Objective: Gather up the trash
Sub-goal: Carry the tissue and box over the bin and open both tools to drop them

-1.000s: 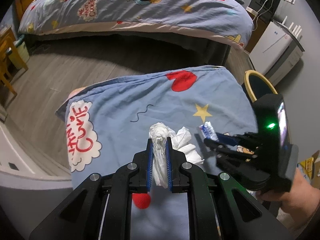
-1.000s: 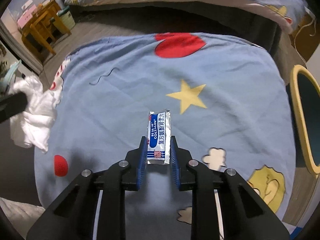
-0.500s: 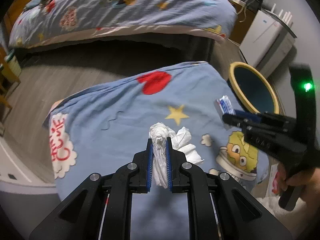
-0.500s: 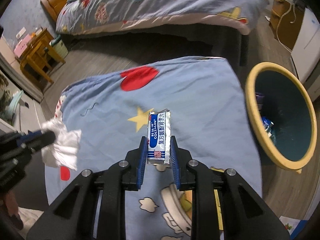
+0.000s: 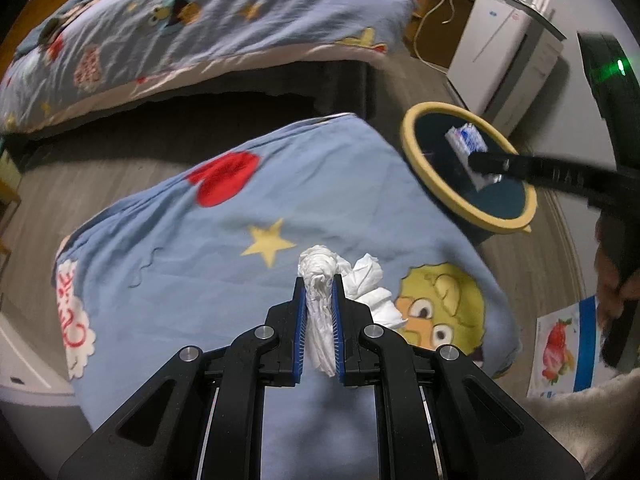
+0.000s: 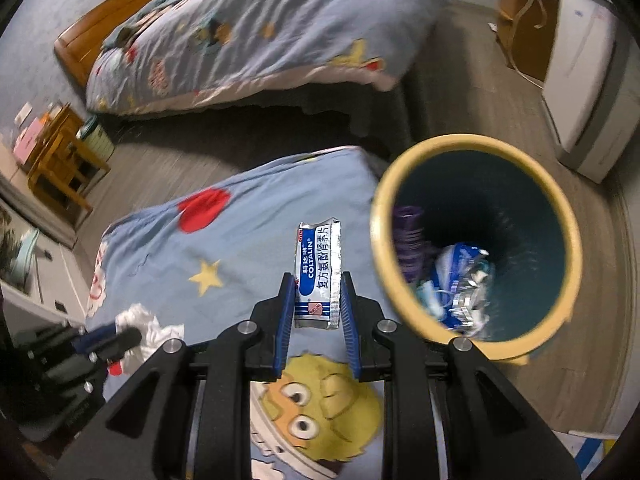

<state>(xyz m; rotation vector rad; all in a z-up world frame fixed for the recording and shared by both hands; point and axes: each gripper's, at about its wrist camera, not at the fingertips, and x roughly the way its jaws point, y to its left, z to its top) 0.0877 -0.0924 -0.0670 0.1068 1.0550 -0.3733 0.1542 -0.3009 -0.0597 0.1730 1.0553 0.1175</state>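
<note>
Setting: a bedroom in a home, as I saw it. Evidence noted: one bed [image 6: 256, 36] with a wooden headboard [image 6: 132, 12], covered by a blue cartoon-print quilt [image 5: 208, 20]. A second surface below me was draped in matching bedding [image 5: 240, 264] printed with a yellow star, red hearts and a yellow cartoon face. Grey wood-look floor [image 5: 100, 160]. A small wooden table [image 6: 64, 152] stood by the wall. A white appliance [image 5: 504, 56] sat in the corner beside a wooden cabinet with trailing cables. A yellow-rimmed wastebasket [image 6: 576, 248] stood on the floor, holding wrappers.
</note>
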